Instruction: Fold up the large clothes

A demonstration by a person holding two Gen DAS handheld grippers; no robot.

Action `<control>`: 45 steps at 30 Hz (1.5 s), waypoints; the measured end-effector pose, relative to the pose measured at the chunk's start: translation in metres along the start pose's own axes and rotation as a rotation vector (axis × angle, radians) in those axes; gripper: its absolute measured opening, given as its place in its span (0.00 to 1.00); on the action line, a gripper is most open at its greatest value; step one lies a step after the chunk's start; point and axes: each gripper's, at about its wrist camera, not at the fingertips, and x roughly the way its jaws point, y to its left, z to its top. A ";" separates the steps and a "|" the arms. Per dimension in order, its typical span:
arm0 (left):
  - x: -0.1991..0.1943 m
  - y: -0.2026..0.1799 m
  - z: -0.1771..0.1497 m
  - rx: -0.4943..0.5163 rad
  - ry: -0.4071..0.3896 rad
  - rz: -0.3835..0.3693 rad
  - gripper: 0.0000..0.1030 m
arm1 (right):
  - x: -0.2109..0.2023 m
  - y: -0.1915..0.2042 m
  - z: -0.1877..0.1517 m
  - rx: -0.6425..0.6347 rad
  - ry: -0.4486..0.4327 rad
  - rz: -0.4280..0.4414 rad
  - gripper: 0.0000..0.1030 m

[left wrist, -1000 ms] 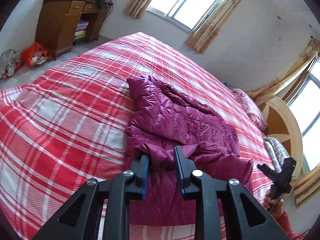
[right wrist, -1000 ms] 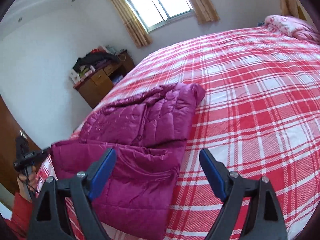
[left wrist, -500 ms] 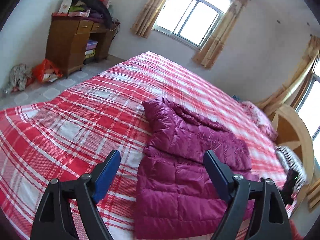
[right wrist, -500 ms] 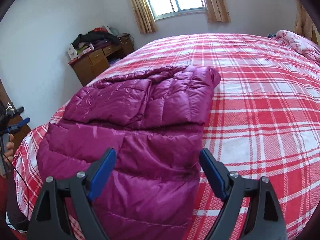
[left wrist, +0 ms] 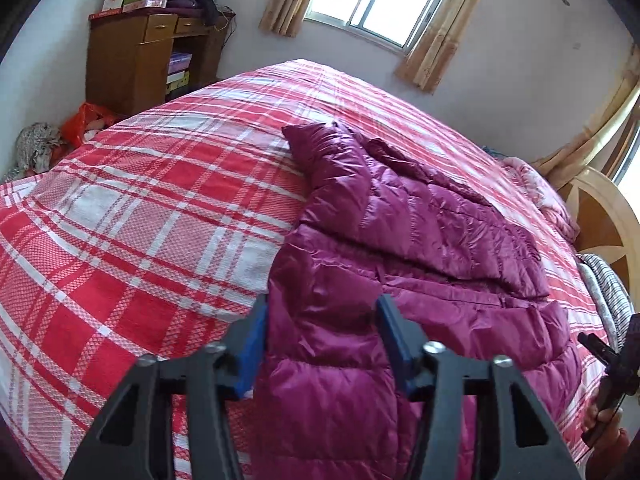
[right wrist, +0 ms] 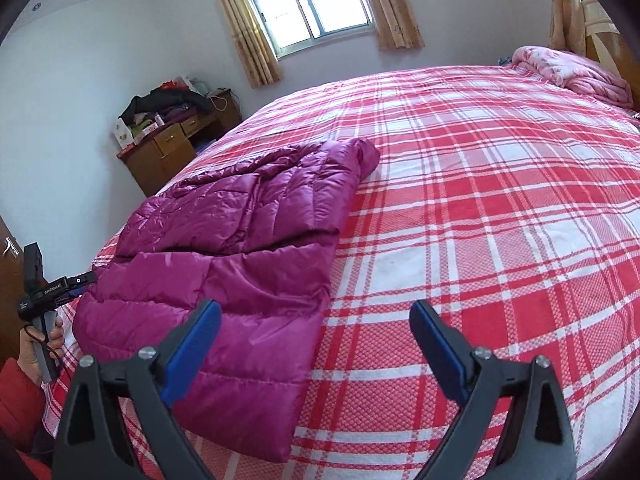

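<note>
A magenta quilted down jacket (left wrist: pixel 400 248) lies partly folded on the red plaid bed, its upper part laid over the lower part. It also shows in the right wrist view (right wrist: pixel 240 248). My left gripper (left wrist: pixel 322 336) is open, its blue pads straddling the jacket's near left edge, close over the fabric. My right gripper (right wrist: pixel 316 344) is open wide and empty, above the jacket's right edge and the bedspread. The right gripper shows at the far right of the left wrist view (left wrist: pixel 612 364), and the left gripper at the far left of the right wrist view (right wrist: pixel 52 288).
The red and white plaid bedspread (right wrist: pixel 500 208) covers a large bed. A wooden desk (left wrist: pixel 132 56) piled with clothes stands by the wall. A pink blanket (right wrist: pixel 572 72) and a wooden headboard (left wrist: pixel 600 216) are at the bed's head. Bags (left wrist: pixel 84 124) lie on the floor.
My left gripper let go of the jacket, opened wide, then narrowed and came down over the jacket's left edge. The jacket's lower part now lies flat. My right gripper stays open.
</note>
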 end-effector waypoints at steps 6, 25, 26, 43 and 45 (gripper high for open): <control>-0.022 -0.028 -0.005 0.123 -0.130 0.015 0.38 | 0.025 0.013 0.007 -0.090 0.039 -0.001 0.95; -0.010 -0.044 -0.015 0.190 -0.073 -0.038 0.28 | 0.011 0.073 -0.007 -0.342 -0.076 -0.079 0.15; -0.010 -0.046 -0.016 0.196 -0.069 -0.030 0.27 | 0.008 0.073 -0.008 -0.336 -0.083 -0.085 0.15; -0.002 -0.030 0.000 0.151 -0.031 0.067 0.55 | 0.014 0.065 -0.012 -0.284 -0.035 -0.069 0.15; 0.004 -0.034 -0.001 0.205 -0.016 0.088 0.55 | 0.016 0.064 -0.012 -0.282 -0.028 -0.071 0.15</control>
